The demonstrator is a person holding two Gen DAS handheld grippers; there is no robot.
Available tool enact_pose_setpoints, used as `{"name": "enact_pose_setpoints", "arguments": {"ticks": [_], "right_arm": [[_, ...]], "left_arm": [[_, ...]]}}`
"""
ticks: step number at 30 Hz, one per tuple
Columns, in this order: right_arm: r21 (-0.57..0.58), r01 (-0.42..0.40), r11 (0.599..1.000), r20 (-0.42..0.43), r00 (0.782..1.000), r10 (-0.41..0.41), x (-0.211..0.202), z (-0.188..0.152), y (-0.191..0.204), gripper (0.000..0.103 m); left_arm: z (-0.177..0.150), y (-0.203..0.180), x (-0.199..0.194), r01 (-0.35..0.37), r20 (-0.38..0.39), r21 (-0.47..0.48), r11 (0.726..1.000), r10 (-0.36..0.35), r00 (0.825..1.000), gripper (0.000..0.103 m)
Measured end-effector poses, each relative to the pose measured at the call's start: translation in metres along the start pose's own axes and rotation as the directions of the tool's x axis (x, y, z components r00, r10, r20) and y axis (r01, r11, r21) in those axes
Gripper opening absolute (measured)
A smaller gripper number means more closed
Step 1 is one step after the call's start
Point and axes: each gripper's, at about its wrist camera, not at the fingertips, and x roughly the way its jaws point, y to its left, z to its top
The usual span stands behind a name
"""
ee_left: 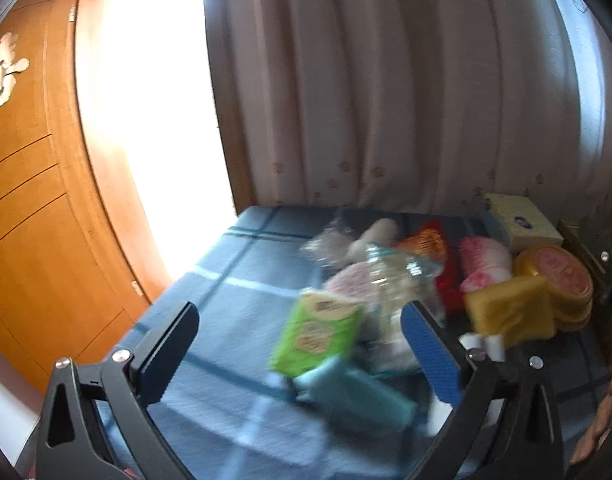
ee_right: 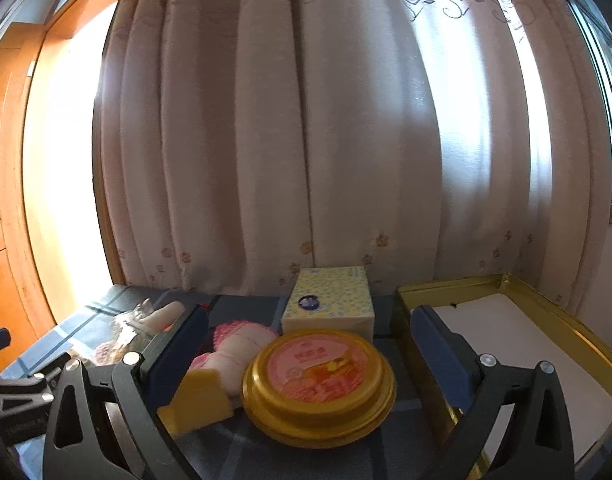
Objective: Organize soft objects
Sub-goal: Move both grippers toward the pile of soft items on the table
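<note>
A heap of soft things lies on a blue checked cloth (ee_left: 226, 280): a green packet (ee_left: 314, 332), a teal roll (ee_left: 358, 396), clear plastic bags (ee_left: 386, 276), a pink-and-white plush (ee_left: 484, 264) (ee_right: 234, 348) and a yellow sponge (ee_left: 510, 312) (ee_right: 198, 400). My left gripper (ee_left: 302, 344) hangs open above the cloth, with the green packet and teal roll seen between its fingers, untouched. My right gripper (ee_right: 310, 356) is open too, level with a round gold tin (ee_right: 318, 384) (ee_left: 554, 276) that has a pink lid. The left wrist view is blurred.
A yellow tissue box (ee_right: 330, 300) (ee_left: 522, 220) stands at the back by the curtain (ee_right: 306, 120). A gold-rimmed tray with a white bottom (ee_right: 526, 344) sits on the right. A red snack bag (ee_left: 430, 244) lies in the heap. A wooden door (ee_left: 34, 208) is at the left.
</note>
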Motion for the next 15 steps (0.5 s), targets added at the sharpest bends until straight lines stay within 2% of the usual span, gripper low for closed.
{"name": "enact_pose_setpoints", "arguments": {"ticks": [3, 4, 7, 8, 11, 14, 15], "right_arm": [[0.054, -0.075, 0.996, -0.027, 0.997, 0.076, -0.005, 0.0, 0.01, 0.102], [0.059, -0.097, 0.994, -0.068, 0.993, 0.101, -0.004, 0.002, 0.018, 0.102], [0.046, -0.169, 0.985, -0.125, 0.977, 0.174, -0.004, 0.003, 0.035, 0.102], [0.008, -0.181, 0.984, -0.167, 0.969, 0.179, -0.007, 0.003, 0.04, 0.102], [0.01, -0.265, 0.964, -0.234, 0.937, 0.26, -0.013, -0.004, 0.056, 0.09], [0.025, -0.318, 0.948, -0.337, 0.89, 0.307, -0.016, -0.016, 0.069, 0.087], [0.034, -0.334, 0.942, -0.362, 0.875, 0.323, -0.015, -0.021, 0.075, 0.08]], "left_arm": [[-0.003, 0.02, 0.001, -0.023, -0.019, -0.022, 0.999, 0.022, 1.0, 0.102], [-0.004, 0.025, 0.001, -0.031, -0.024, -0.031, 0.999, 0.031, 0.999, 0.102], [-0.009, 0.035, 0.001, -0.037, -0.032, -0.037, 0.999, 0.036, 0.999, 0.102], [-0.01, 0.037, 0.0, -0.038, -0.031, -0.032, 0.999, 0.037, 0.999, 0.102], [-0.016, 0.039, 0.0, -0.064, -0.028, 0.01, 0.998, 0.064, 0.998, 0.102], [-0.02, 0.045, 0.0, -0.095, -0.038, 0.017, 0.995, 0.096, 0.995, 0.101], [-0.02, 0.048, 0.001, -0.089, -0.05, 0.008, 0.996, 0.089, 0.995, 0.098]]}}
